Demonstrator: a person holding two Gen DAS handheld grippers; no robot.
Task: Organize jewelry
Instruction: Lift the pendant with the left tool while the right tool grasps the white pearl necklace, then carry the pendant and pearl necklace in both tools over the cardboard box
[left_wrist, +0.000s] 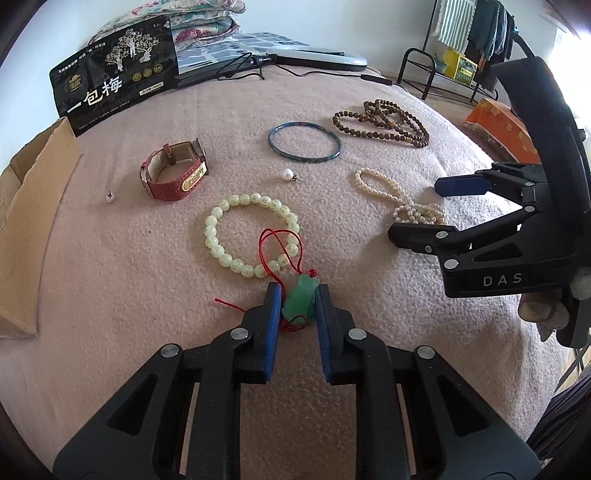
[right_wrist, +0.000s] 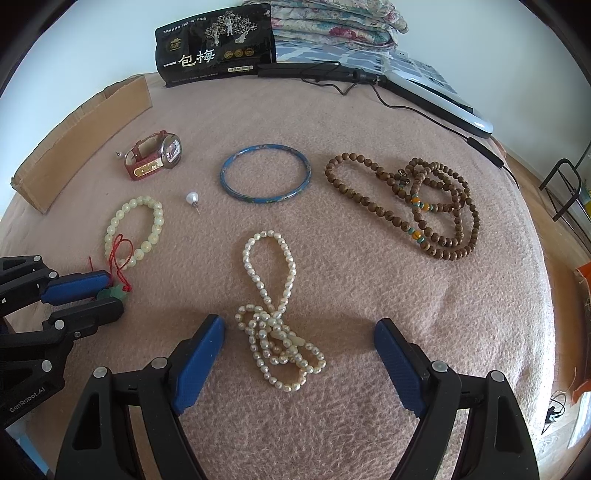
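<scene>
A green jade pendant (left_wrist: 300, 301) on a red cord (left_wrist: 271, 254) lies on the pink blanket (left_wrist: 147, 295). My left gripper (left_wrist: 298, 288) is shut on it, a blue pad pressing each side. The cord runs over a pale bead bracelet (left_wrist: 221, 254). My right gripper (right_wrist: 299, 323) stands open, its fingers either side of the knotted end of a pearl necklace (right_wrist: 280, 332) without touching it. Also on the blanket are a blue bangle (right_wrist: 266, 173), a brown bead necklace (right_wrist: 424, 229), a red-strapped watch (right_wrist: 153, 158) and a pearl stud (right_wrist: 192, 197).
A second small stud (left_wrist: 109, 197) lies left of the watch. A cardboard box flap (left_wrist: 33, 206) borders the blanket's left side. A black snack bag (left_wrist: 114, 81), folded quilts, a grey device and a cable (right_wrist: 424, 110) line the far edge.
</scene>
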